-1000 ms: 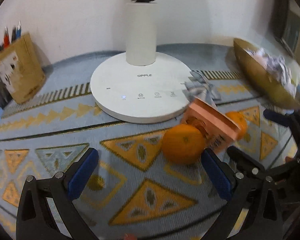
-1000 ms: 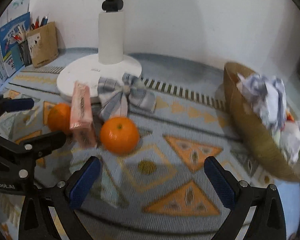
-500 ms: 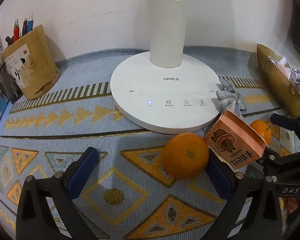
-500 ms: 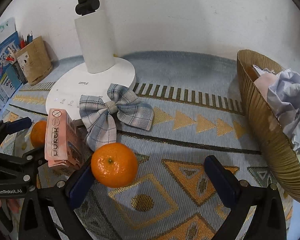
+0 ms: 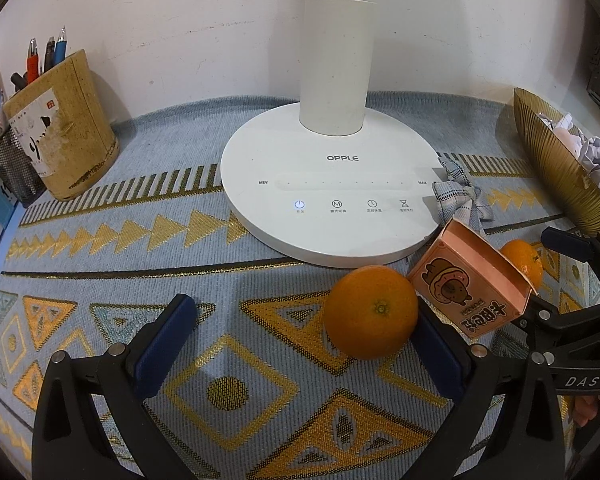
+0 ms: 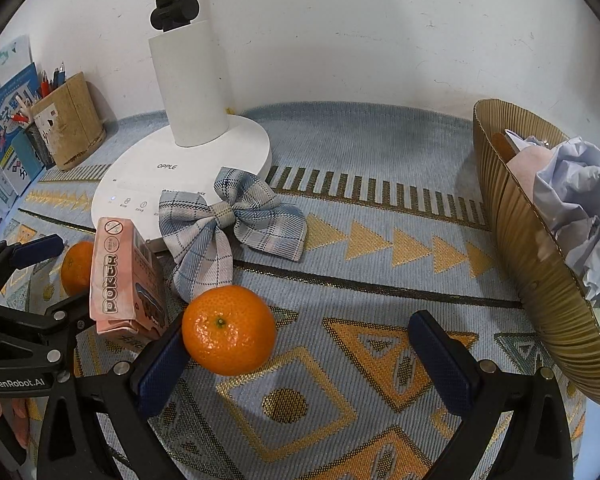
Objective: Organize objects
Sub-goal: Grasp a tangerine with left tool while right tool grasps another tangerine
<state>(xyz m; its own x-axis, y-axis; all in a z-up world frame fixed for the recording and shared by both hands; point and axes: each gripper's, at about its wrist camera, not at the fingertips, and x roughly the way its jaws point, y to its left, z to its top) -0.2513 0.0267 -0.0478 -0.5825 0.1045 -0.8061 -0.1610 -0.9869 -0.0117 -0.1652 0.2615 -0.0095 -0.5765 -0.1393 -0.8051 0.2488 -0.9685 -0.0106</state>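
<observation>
Two oranges lie on the patterned mat. One orange (image 5: pixel 371 312) sits just inside my open left gripper (image 5: pixel 300 344), against its right finger. The other orange (image 6: pixel 229 329) sits just inside my open right gripper (image 6: pixel 304 354), against its left finger. A pink carton (image 5: pixel 470 282) stands tilted between the two oranges and also shows in the right wrist view (image 6: pixel 124 278). A plaid bow (image 6: pixel 230 220) lies by the lamp base. Both grippers are low over the mat and hold nothing.
A white desk lamp (image 5: pixel 332 176) stands at the back centre. A gold bowl (image 6: pixel 540 264) with crumpled paper is at the right. A cork pen holder (image 5: pixel 62 128) and a mesh holder stand at the back left by the wall.
Both grippers have come lower and closer to the mat. Each orange now sits nearer its gripper's fingers. The objects have not moved.
</observation>
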